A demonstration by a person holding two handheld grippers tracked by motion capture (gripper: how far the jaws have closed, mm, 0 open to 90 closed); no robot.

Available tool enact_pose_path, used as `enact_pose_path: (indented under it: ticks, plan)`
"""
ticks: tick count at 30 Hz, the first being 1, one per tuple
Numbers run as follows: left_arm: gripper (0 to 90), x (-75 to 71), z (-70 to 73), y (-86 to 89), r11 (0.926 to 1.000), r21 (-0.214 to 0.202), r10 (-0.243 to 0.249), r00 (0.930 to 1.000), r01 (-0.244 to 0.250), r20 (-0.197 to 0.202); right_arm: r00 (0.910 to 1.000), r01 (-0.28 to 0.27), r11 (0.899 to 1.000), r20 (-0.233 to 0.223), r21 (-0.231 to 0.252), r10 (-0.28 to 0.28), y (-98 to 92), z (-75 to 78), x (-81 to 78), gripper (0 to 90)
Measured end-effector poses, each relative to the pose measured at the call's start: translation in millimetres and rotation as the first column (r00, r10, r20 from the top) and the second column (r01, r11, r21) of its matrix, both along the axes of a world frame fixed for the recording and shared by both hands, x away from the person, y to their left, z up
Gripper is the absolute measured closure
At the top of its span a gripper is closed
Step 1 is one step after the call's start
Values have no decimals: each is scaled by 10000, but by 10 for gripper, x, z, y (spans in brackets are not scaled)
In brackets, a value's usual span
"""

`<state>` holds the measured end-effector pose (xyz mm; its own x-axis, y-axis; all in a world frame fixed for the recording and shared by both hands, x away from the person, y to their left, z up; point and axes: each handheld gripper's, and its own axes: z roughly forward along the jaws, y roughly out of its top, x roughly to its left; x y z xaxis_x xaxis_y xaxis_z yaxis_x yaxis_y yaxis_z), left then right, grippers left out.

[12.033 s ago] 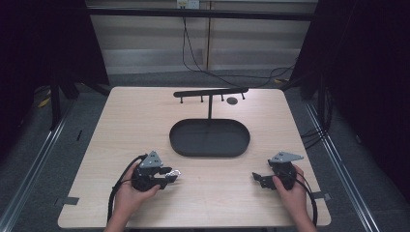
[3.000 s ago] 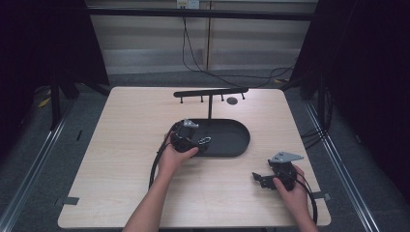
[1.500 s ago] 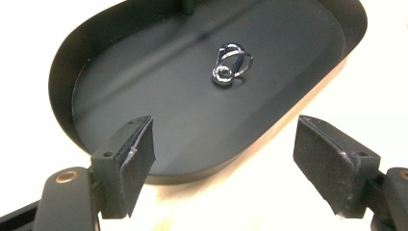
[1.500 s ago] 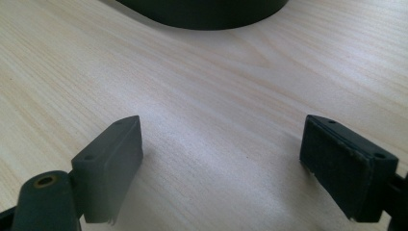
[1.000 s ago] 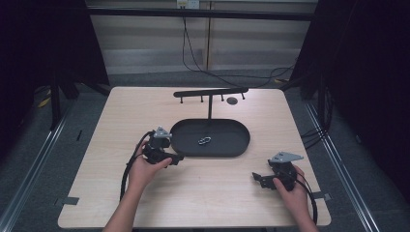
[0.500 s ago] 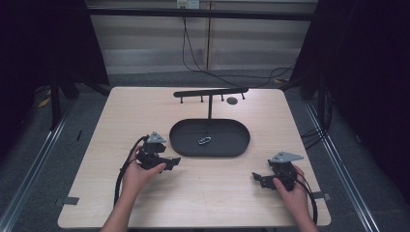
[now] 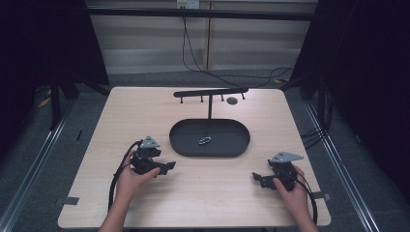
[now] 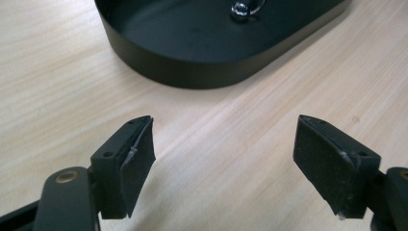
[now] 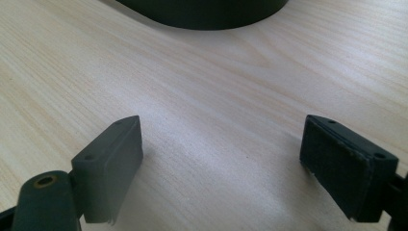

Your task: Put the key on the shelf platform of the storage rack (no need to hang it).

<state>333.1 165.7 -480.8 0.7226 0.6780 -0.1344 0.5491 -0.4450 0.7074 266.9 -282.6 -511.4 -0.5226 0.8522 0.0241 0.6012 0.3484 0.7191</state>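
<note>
High view: a person rests the left gripper (image 7: pixel 167 167) on the pale wood table (image 7: pixel 121 121) at eight o'clock from the oval black tray (image 7: pixel 183 140); the right gripper (image 7: pixel 256 179) lies at four o'clock. A small metal ring piece (image 7: pixel 204 141) sits at the tray's middle, under a black peg rack (image 7: pixel 211 92).

Left gripper view: jaws wide apart and empty over grained wood, the matte, low-walled tray (image 8: pixel 202 72) at twelve o'clock, the shiny piece (image 8: pixel 240 8) inside. Judged, retreat calls for a level, slow slide.

Right gripper view: jaws spread, nothing between, tray wall (image 9: pixel 207 14) at twelve o'clock.
</note>
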Motion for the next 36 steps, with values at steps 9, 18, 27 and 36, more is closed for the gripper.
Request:
enact_pose_path:
  ticks: [9, 18, 27, 36]
  plan:
    - [221, -86, -90, 113, 9999, 109, 46, 10000, -45, -77, 10000, 1, 10000, -3, 2, -1, 0, 0, 0, 145]
    - [220, -144, -174, 206, 9996, 188, 191, 9997, -188, -165, 10000, -13, 10000, -3, 25, 13, 0, -1, 1, 145]
    - [217, -190, -219, 250, 9997, 84, 242, 9997, -242, 11, 10000, -1, 10000, -3, 4, 1, 0, 0, 0, 145]
    - [203, -261, -263, 231, 9987, 502, -36, 9968, -4, 798, 10000, 1, 10000, -2, 1, -1, 0, 0, 0, 145]
